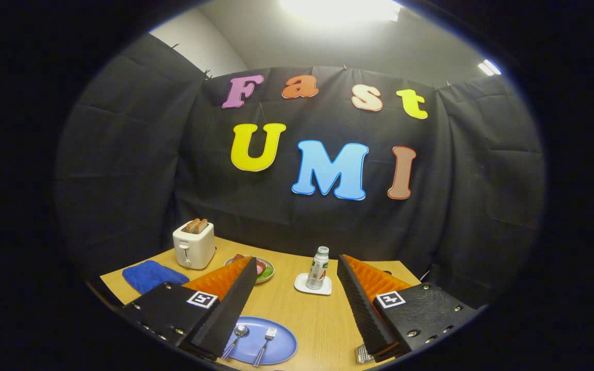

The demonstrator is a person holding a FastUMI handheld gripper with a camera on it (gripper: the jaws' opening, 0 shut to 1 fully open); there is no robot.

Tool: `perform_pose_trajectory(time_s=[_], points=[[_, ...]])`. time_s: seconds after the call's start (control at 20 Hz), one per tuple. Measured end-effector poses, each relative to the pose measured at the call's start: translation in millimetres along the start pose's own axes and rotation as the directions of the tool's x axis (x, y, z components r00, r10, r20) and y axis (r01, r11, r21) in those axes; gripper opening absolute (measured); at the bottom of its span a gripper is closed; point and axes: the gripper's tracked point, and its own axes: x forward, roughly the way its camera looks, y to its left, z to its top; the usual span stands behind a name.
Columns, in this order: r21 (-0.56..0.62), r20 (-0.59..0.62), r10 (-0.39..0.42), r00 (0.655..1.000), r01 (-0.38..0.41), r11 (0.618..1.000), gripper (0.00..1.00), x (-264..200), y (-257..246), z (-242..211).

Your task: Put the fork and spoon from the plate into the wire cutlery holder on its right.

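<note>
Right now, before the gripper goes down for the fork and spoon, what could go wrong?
1. The fork and spoon lie close together on the blue plate, so the open gripper might nudge or catch both.
2. They lie flat, so a finger could slide off or push the plate.
3. The wire cutlery holder sits partly behind the right finger, so the drop might miss.

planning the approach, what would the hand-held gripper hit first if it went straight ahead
Probably the bottle on its white coaster, which stands ahead between the open fingers of the hand-held gripper; depth is unclear.
</note>
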Motion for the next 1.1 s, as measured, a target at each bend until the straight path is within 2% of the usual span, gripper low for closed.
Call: perform_pose_trajectory(time_s=[0.15, 0.25, 0.5, 0.8, 0.95, 1.1], points=[[0.004, -0.072, 0.009, 0.997, -0.008, 1.000, 0.96, 5, 9, -23], [0.006, -0.165, 0.034, 0.986, -0.033, 0.999, 0.96, 8, 20, -48], [0.044, -0.403, 0.084, 0.911, -0.072, 0.996, 0.95, 6, 38, -111], [0.052, -0.518, 0.092, 0.850, -0.075, 0.996, 0.95, 9, 49, -155], [0.051, -0.601, 0.086, 0.794, -0.070, 0.996, 0.95, 3, 52, -189], [0.062, -0.699, 0.085, 0.710, -0.058, 0.996, 0.95, -5, 55, -224]])
